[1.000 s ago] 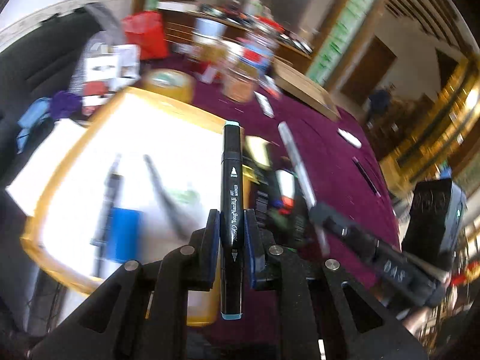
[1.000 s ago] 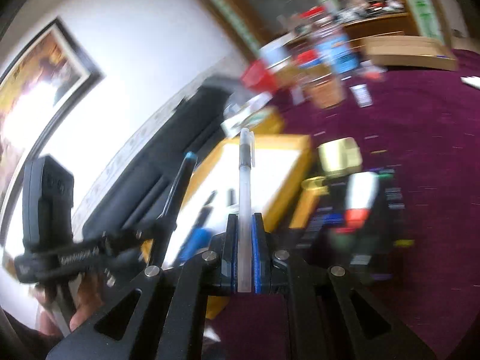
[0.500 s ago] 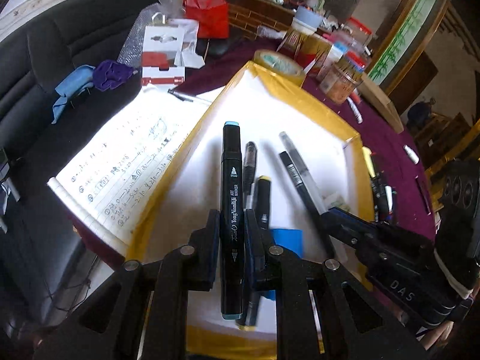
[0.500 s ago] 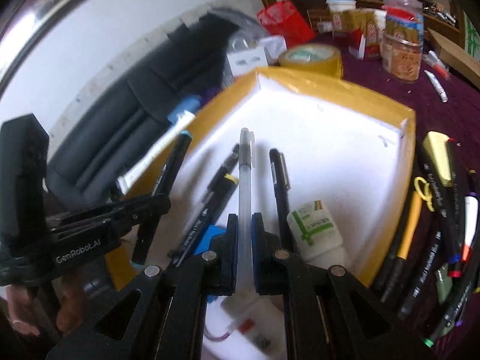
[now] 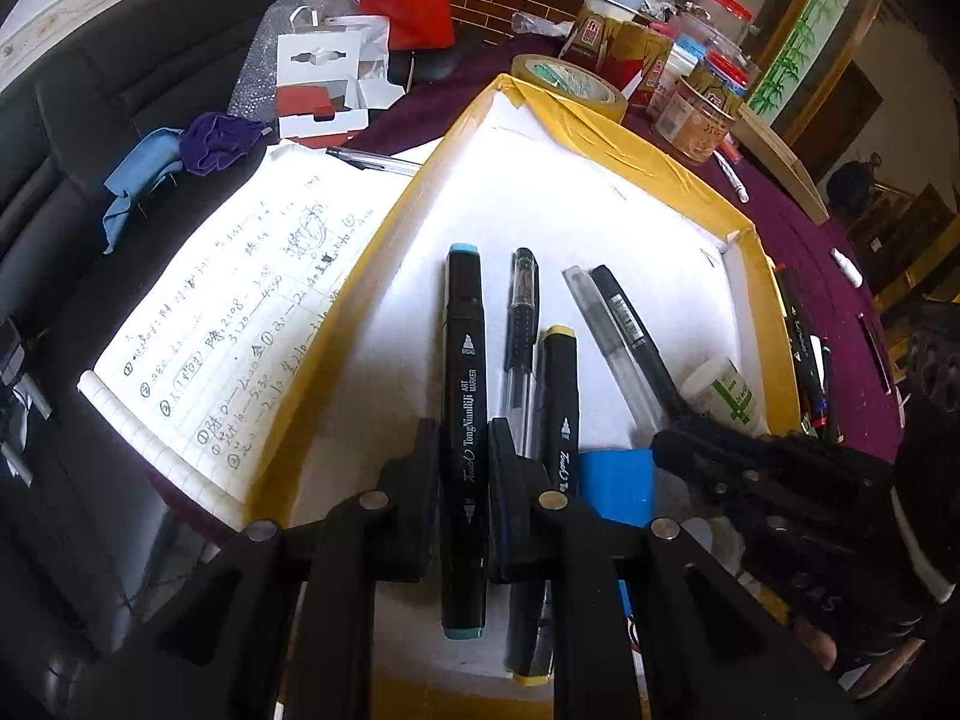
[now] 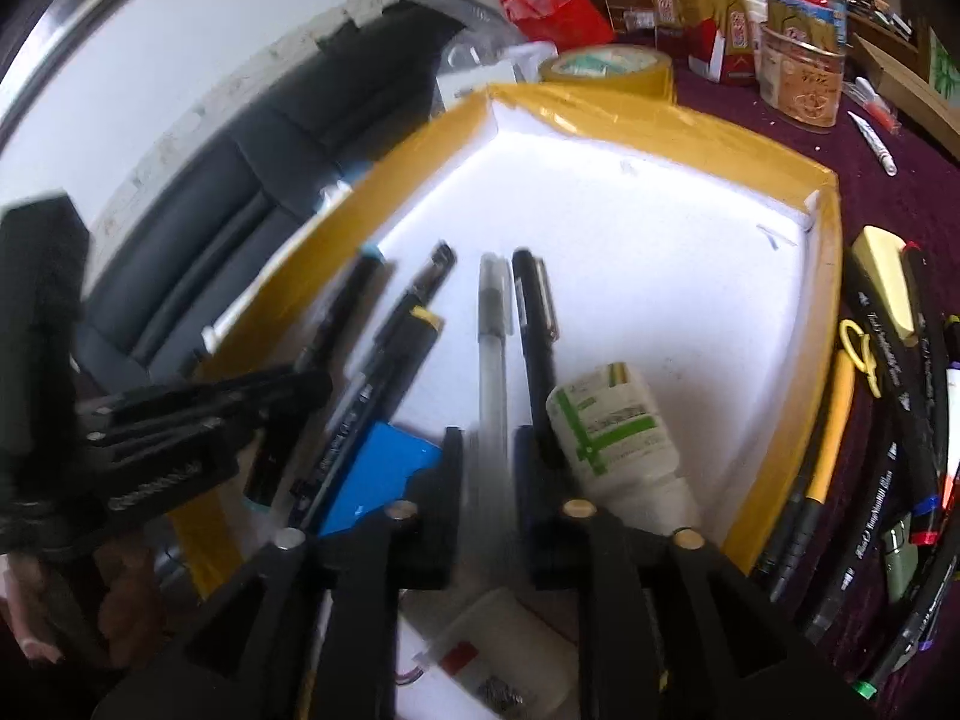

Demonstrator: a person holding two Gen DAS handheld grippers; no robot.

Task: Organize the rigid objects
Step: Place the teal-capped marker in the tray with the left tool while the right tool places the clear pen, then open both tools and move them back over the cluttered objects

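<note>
**Two tongs over a yellow-rimmed tray of pens**

The left tongs (image 5: 463,468) are clamped on a black art marker (image 5: 463,396) with pale blue end caps, holding it lengthwise just above the white floor of a tray (image 5: 630,132) with yellow-taped walls. The right tongs (image 6: 487,468) have just been opening: a clear pen (image 6: 493,348) lies between the two pads with a gap on each side, so it is no longer pinched. Beside the clear pen lies a black pen (image 6: 534,324), and next to that a white bottle with a green label (image 6: 612,438). A yellow-capped marker (image 5: 558,396), a clear-barrelled gel pen (image 5: 521,324) and a blue block (image 5: 618,480) also lie in the tray. An open notebook (image 5: 240,312) with handwriting sits left of the tray. More markers (image 6: 900,396) lie on the dark red desk (image 6: 900,192) to the right, and a roll of tape (image 6: 606,69) sits behind the tray
</note>
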